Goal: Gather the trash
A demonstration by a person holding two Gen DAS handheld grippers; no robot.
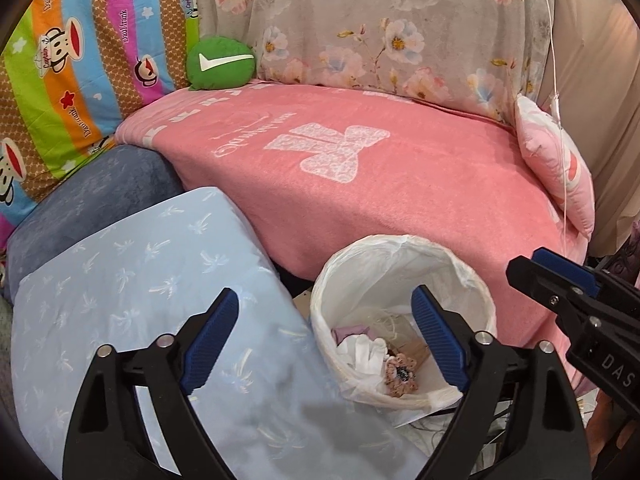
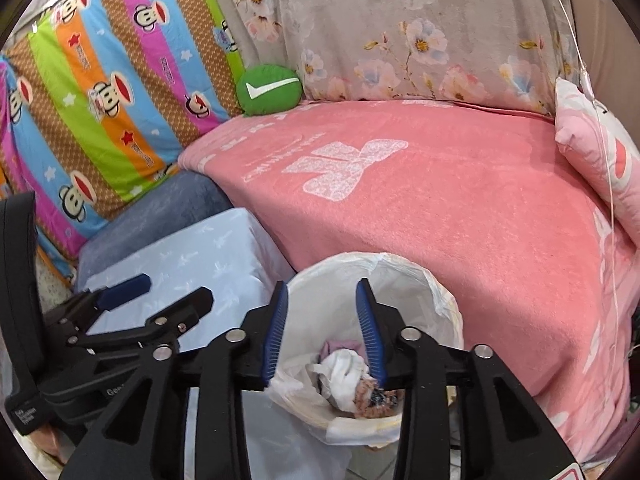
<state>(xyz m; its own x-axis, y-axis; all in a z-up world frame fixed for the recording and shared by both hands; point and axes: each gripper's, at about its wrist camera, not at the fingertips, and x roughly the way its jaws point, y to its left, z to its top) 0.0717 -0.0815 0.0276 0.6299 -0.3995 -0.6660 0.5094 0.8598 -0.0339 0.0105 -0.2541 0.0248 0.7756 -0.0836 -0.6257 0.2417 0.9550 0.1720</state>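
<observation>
A round bin with a white plastic liner (image 1: 400, 242) (image 2: 400, 264) stands on the floor against the pink-covered seat. Inside lie crumpled white tissue (image 1: 362, 354) (image 2: 344, 368), a pink knitted scrap (image 1: 400, 374) (image 2: 366, 398) and other bits. My left gripper (image 1: 324, 300) (image 2: 172, 288) is open wide, with one finger over the bin's near rim and the other over the light blue pillow; nothing sits between its pads. My right gripper (image 2: 323, 288) (image 1: 528, 266) hovers over the bin's mouth, open, its pads apart with nothing gripped.
A light blue pillow (image 1: 140, 280) lies left of the bin over a dark blue cushion (image 1: 100, 188). Behind are the pink blanket (image 1: 400, 184), a green round cushion (image 1: 220, 64), a floral cushion (image 1: 380, 20), a striped monkey quilt (image 1: 80, 60) and a pink pillow (image 1: 556, 164) with a thin cord (image 1: 560, 128).
</observation>
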